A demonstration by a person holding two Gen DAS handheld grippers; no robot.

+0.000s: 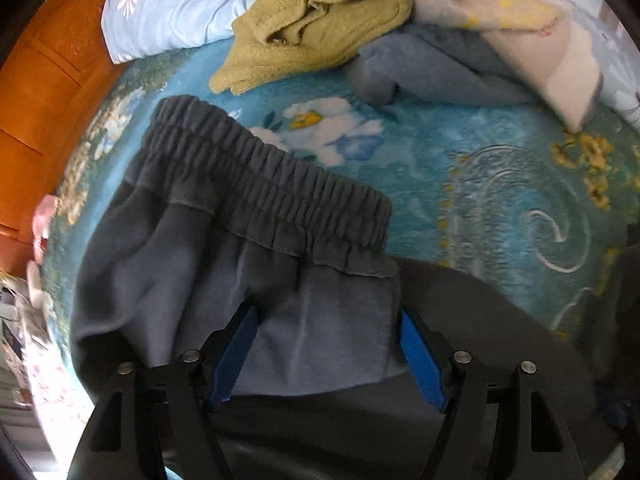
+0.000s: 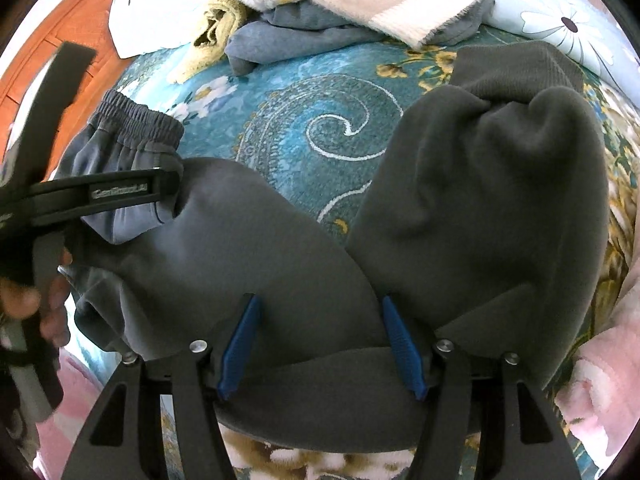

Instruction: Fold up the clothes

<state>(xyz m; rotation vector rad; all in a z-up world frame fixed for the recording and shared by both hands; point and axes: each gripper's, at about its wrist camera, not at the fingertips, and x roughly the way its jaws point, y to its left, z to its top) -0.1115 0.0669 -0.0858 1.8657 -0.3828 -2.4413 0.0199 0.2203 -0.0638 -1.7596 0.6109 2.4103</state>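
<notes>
The grey trousers [image 1: 224, 264] lie on the teal floral blanket [image 1: 480, 184], filling the lower half of both views. In the left wrist view their gathered waistband [image 1: 272, 188] runs from upper left to centre right, its free edge facing the open blanket beyond, and the paler inner cloth below it reaches down between the blue pads [image 1: 234, 356] of the left gripper [image 1: 326, 354]. The jaws stand wide apart with cloth lying between them, but neither pad presses on it, so they hold nothing. In the right wrist view the right gripper [image 2: 320, 346] hovers low over the dark trouser cloth [image 2: 248, 256], its jaws also spread wide and clamping nothing. A folded leg [image 2: 492, 208] rises on the right side of the frame, its ribbed cuff [image 2: 516, 68] at the upper right, close to the blanket's far edge. Between this leg and the rest of the trousers a wedge of bare blanket opens toward the centre top. The left gripper [image 2: 116, 194] shows at the left edge, seemingly resting at the waistband, though the blur makes contact uncertain. Along the top of both views sits a pile: an olive knit [image 1: 320, 20], a blue-grey garment [image 1: 440, 72] and a pale fleece [image 1: 520, 32], just beside a light pillow [image 1: 168, 12]. An orange wooden headboard [image 1: 44, 92] bounds the upper left.
</notes>
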